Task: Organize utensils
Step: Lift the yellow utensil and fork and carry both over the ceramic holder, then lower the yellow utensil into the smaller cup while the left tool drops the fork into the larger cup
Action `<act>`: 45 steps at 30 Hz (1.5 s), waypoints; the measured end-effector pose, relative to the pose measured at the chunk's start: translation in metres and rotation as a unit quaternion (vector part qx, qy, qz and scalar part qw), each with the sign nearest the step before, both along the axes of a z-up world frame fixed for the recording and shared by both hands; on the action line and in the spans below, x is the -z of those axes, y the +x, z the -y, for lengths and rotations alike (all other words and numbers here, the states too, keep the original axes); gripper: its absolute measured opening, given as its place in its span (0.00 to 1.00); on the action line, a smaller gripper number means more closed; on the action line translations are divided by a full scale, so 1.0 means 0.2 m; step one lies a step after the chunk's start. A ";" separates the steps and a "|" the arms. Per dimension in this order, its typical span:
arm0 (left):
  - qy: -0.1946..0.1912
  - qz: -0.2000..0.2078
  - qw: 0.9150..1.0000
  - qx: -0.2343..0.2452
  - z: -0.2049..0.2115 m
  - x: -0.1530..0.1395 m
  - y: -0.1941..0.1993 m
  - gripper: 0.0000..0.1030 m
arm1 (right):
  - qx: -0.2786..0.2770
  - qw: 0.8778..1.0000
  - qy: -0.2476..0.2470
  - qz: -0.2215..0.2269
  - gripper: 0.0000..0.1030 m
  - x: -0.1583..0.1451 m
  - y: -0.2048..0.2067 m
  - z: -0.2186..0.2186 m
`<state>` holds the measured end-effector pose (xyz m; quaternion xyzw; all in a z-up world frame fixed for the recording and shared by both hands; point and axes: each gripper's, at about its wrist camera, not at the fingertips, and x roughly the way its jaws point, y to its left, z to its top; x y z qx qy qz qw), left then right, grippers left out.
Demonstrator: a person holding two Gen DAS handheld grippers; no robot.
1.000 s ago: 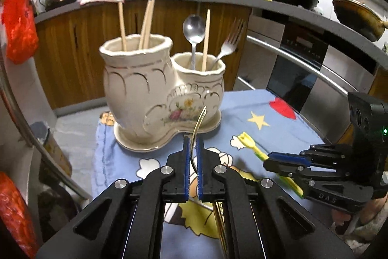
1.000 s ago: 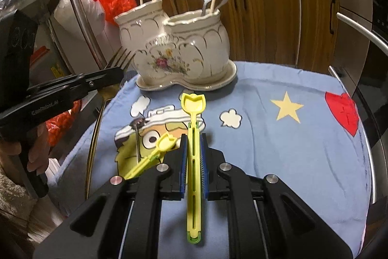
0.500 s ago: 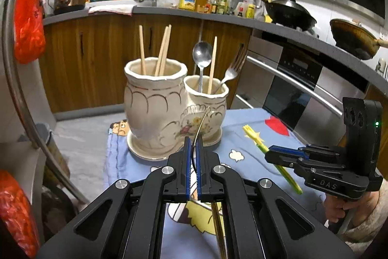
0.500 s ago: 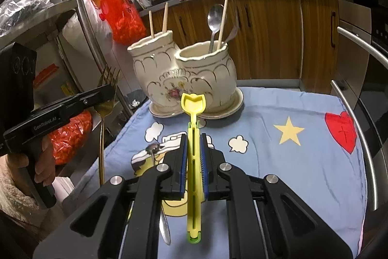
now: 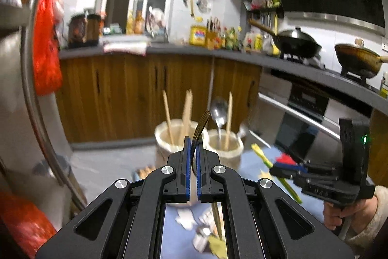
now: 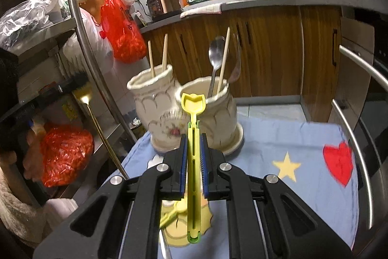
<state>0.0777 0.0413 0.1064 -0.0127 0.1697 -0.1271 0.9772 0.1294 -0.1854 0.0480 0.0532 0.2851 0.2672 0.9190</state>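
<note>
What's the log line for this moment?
left gripper: shut on fork | right gripper: shut on yellow utensil | both lifted near holder

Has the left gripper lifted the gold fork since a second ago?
Yes. In the right wrist view, the gold fork now hangs higher and clear of the blue cloth, level with the ceramic holder rim.

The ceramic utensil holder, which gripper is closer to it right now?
Likely the right gripper, holding the yellow utensil just before the ceramic holder. The left gripper, gripping the gold fork, sits off its side.
</note>
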 end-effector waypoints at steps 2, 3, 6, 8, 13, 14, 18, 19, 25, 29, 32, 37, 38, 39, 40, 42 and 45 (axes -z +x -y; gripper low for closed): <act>-0.001 0.016 1.000 -0.006 -0.01 -0.07 0.02 0.04 | 0.002 1.000 0.002 0.016 0.09 -0.05 0.03 -0.01; -0.002 0.022 1.000 -0.007 -0.02 -0.10 0.03 0.04 | 0.002 1.000 0.006 0.023 0.09 -0.08 0.04 -0.01; -0.006 0.047 0.999 -0.011 -0.02 -0.20 0.04 0.04 | 0.003 0.999 0.022 0.046 0.09 -0.15 0.09 -0.03; -0.013 0.063 0.998 -0.016 -0.03 -0.26 0.05 0.04 | 0.005 0.998 0.030 0.062 0.09 -0.18 0.13 -0.04; -0.031 0.100 0.994 -0.037 -0.05 -0.37 0.09 0.04 | 0.015 0.995 0.047 0.083 0.09 -0.22 0.26 -0.05; -0.032 0.107 0.993 -0.042 -0.05 -0.39 0.09 0.04 | 0.016 0.995 0.054 0.082 0.09 -0.22 0.29 -0.05; -0.027 0.127 0.990 -0.057 -0.05 -0.46 0.13 0.04 | 0.010 0.992 0.096 0.082 0.09 -0.24 0.38 -0.05; -0.024 0.130 0.989 -0.061 -0.05 -0.47 0.14 0.04 | 0.007 0.991 0.105 0.086 0.09 -0.24 0.40 -0.05; 0.000 0.130 0.987 -0.094 -0.04 -0.44 0.26 0.04 | 0.004 0.988 0.114 0.103 0.09 -0.23 0.50 -0.12; 0.012 0.114 0.988 -0.105 -0.05 -0.37 0.35 0.04 | 0.005 0.989 0.101 0.109 0.09 -0.17 0.55 -0.19; 0.027 0.094 0.990 -0.103 -0.03 -0.31 0.42 0.04 | 0.005 0.990 0.083 0.114 0.09 -0.12 0.57 -0.23; 0.038 0.066 0.993 -0.095 -0.03 -0.21 0.48 0.04 | 0.003 0.991 0.065 0.114 0.09 -0.05 0.59 -0.26; 0.038 0.061 0.993 -0.092 -0.04 -0.20 0.49 0.04 | 0.002 0.992 0.062 0.112 0.09 -0.04 0.60 -0.27; 0.038 0.057 0.994 -0.091 -0.04 -0.18 0.50 0.04 | 0.001 0.992 0.059 0.110 0.09 -0.03 0.60 -0.27; 0.038 0.050 0.994 -0.088 -0.04 -0.17 0.51 0.04 | 0.001 0.993 0.056 0.108 0.09 -0.02 0.60 -0.27; 0.039 0.039 0.995 -0.082 -0.04 -0.13 0.52 0.04 | -0.003 0.993 0.050 0.105 0.09 0.00 0.60 -0.26; 0.041 0.024 0.996 -0.074 -0.04 -0.09 0.54 0.04 | -0.008 0.994 0.042 0.101 0.09 0.02 0.58 -0.25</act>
